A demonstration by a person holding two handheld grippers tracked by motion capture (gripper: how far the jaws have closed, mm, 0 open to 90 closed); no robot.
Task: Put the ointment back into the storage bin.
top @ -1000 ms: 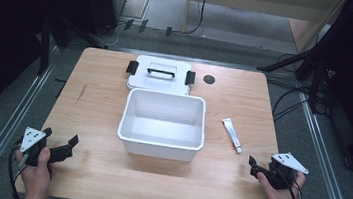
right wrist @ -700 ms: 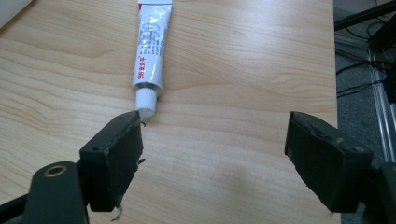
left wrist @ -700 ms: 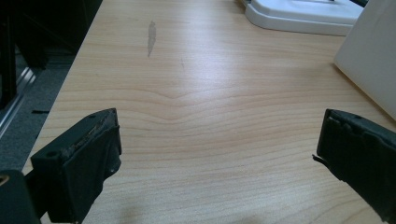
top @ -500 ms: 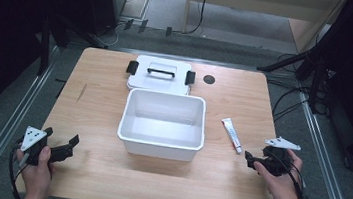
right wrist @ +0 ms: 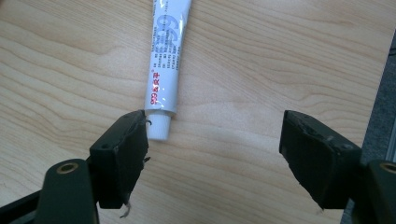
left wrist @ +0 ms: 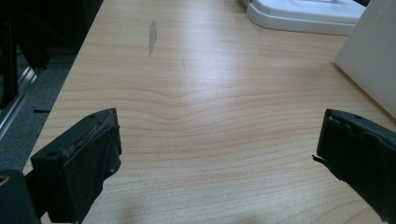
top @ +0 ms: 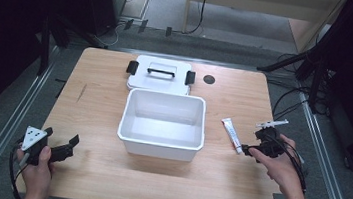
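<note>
Tube: white, lay flat on table, right of bin, apart from it.
Tube axis: in high view ran from far-left to near-right, slightly skewed to the table edge. Cap end pointed toward the person's side; crimped end pointed away.
Tube in right gripper view: body ran up out of frame, cap at the bottom, red print along the side.
Right gripper: held in right hand just near-right of the tube's cap end, jaws aimed at it.
Right jaws: wide apart but had just been closing a bit. Cap sat just beside the inner face of the left-hand jaw in that view; contact could not be told. Most of the gap was bare wood. Pads not pressing on the tube, nothing held.
Left gripper: in left hand at near-left corner of table, well apart from bin and tube.
Left jaws: spread wide, only wood grain between them in left gripper view.
Bin: white, open, mid-table.
Lid: white, black handle and clips, flat on table just behind bin.
</note>
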